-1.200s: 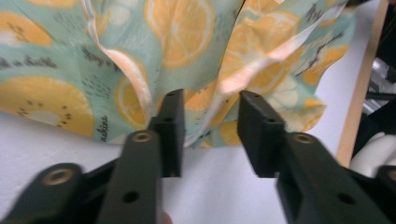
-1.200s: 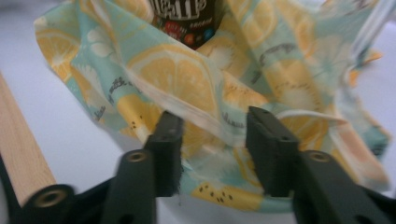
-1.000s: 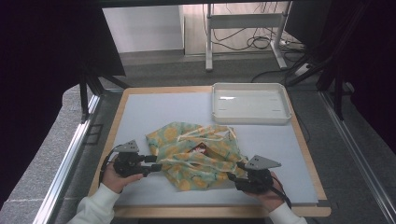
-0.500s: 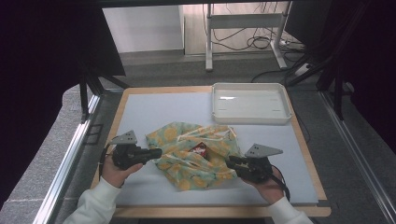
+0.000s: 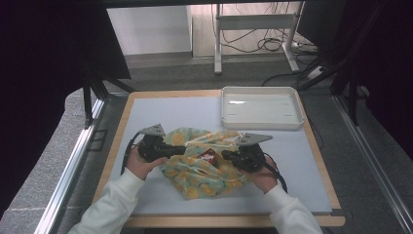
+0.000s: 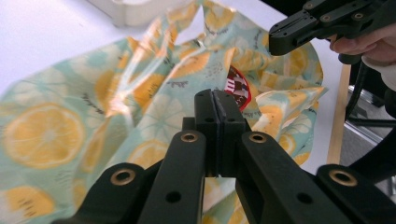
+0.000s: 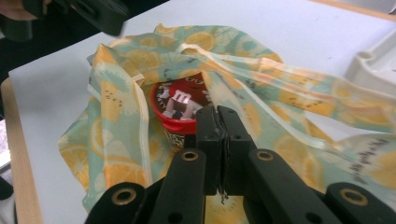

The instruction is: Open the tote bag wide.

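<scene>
- Left gripper [image 5: 182, 149], left of centre in the high view: jaws pressed together, seemingly pinching the edge of the thin, translucent lemon-print plastic bag [image 5: 204, 168], though whether film sits between the pads is hard to see.
- Right gripper [image 5: 226, 155], right of centre: jaws likewise closed at the opposite edge.
- The bag lies crumpled at lower centre of the pale blue surface [image 5: 297, 161]; it looks light, limp and slippery, so grip the rim or handle strips.
- A red round candy tub [image 7: 180, 105] sits inside, adding weight.
- White plastic tray [image 5: 260, 108], upper right.

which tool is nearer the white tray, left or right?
Right. The right tool sits just below the white tray, near its front-left corner; the left tool is farther left, across the lemon-print bag.
</scene>
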### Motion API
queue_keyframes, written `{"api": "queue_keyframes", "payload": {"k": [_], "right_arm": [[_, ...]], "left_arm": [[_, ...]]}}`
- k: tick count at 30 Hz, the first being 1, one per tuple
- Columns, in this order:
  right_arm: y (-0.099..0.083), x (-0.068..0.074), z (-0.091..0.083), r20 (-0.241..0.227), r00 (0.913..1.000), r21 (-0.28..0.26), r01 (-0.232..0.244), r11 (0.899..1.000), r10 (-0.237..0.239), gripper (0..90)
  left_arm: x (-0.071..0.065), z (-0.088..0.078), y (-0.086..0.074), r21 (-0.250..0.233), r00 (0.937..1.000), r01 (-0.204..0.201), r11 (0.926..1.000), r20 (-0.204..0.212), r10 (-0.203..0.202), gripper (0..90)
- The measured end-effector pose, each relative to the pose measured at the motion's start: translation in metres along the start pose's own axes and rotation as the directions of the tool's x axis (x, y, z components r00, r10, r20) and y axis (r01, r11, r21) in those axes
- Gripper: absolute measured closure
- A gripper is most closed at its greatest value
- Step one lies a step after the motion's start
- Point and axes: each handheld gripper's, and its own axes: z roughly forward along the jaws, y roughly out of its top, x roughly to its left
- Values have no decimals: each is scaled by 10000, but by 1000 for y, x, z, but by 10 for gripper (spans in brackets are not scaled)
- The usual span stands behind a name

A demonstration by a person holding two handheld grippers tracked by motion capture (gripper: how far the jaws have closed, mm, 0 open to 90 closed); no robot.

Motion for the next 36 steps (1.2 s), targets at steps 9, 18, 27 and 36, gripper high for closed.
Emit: {"api": "queue_keyframes", "payload": {"k": [9,18,27,36], "right_arm": [[-7,15,1,-560,9984,176,-34,9998,43,872],[-12,42,16,-1375,9899,713,449,9964,-348,872],[-36,46,40,-1585,9874,1791,317,9833,-29,873],[-57,73,46,-2227,9745,2383,806,9678,-263,873]], "left_arm": [[1,8,-12,292,9998,212,9993,44,-213,900],[2,20,-9,549,9999,127,9984,76,-132,900],[0,23,-10,658,9999,110,9978,-6,-110,900],[0,24,-13,753,9999,114,9971,1,-114,900]]}}
